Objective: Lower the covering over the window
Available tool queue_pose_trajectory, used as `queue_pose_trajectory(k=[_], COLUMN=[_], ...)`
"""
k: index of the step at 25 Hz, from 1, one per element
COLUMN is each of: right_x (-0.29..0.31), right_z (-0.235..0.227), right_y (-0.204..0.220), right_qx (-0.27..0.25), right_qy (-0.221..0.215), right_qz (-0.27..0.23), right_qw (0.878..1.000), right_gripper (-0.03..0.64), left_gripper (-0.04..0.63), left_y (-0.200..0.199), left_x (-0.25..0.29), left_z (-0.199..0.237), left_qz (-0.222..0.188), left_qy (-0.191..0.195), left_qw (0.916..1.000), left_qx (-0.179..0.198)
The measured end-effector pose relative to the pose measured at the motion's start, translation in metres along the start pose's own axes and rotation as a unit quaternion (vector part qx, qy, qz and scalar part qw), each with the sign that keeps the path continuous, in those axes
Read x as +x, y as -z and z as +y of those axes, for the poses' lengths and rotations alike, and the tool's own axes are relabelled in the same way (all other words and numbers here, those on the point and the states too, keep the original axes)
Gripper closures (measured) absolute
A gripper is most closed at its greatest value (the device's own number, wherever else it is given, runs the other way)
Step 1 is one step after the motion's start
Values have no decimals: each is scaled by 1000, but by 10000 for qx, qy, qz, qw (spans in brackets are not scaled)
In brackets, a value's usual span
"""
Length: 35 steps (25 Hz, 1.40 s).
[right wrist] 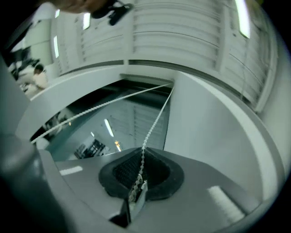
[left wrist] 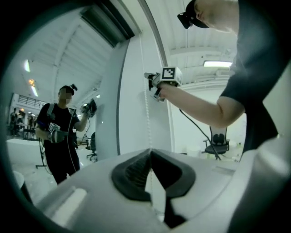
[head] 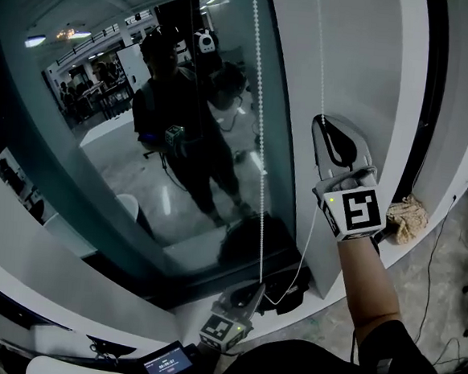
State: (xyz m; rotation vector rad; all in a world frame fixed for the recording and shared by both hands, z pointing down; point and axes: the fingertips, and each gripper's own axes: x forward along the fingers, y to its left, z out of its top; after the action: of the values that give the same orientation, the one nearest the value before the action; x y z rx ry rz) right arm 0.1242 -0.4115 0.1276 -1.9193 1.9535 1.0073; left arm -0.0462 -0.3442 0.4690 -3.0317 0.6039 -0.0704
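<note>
Left hand-held gripper [left wrist: 150, 152] on bead chain [left wrist: 146, 104]

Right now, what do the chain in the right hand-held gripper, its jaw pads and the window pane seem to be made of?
Bead chain: small pale round beads, slightly glossy, probably plastic; painted metal is possible. Pads of the right hand-held gripper: dark, matte, finely ribbed, likely rubber. Window pane: glass, smooth and glossy; it shows clear reflections.

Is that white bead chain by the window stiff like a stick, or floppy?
Probably floppy: the white bead chain sags in a loop low down. Likely light, being so thin. Above the right gripper pinching it, it runs straight, so pulling should tauten it.
</note>
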Motion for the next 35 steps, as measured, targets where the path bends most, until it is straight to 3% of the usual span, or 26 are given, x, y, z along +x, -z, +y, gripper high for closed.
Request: queue_pose_trajectory(k=[2,5,9,13,19,24,27,31,35], right_x=[-12,-26,-45,-77,-162,-247,-290,-318,-337], right_z=[18,43,49,59,122,158,174,179,179], right_y=[-10,-2,-1,24,114,200,231,243,238], right_qx=[-958,-2057,-2508,-2892,-2664,-2128,-1798,-1443,-1083], right_qy=[-273,-871,-1195,-1559,-2733,-3247,-3413,-3441,-3408], right_qz=[103,593,771,1140,2056,2966,3399,3651,3697], right_qw=[9950,9729,9575,9376,9012,8725,8577,8529,8576], right_gripper=[609,609,612,612,612,612,612,612,612], left_gripper=[591,579,571,571,571,553,515,496,495], left_y=[-1,-7,-18,-20,-78,-131,-162,-192,-204], left_x=[3,6,5,16,53,86,105,129,145], left_z=[15,35,43,45,4,-30,-50,-58,-67], left_qz=[-39,-100,-466,-935,-1133,-1672,-2010,-2329,-2508], left_qy=[-330,-904,-1376,-1150,-171,441,737,721,743], left_qw=[9993,9955,9889,9833,9899,9820,9745,9686,9629], left_qx=[172,256,-307,-1055,-833,-753,-678,-491,-663])
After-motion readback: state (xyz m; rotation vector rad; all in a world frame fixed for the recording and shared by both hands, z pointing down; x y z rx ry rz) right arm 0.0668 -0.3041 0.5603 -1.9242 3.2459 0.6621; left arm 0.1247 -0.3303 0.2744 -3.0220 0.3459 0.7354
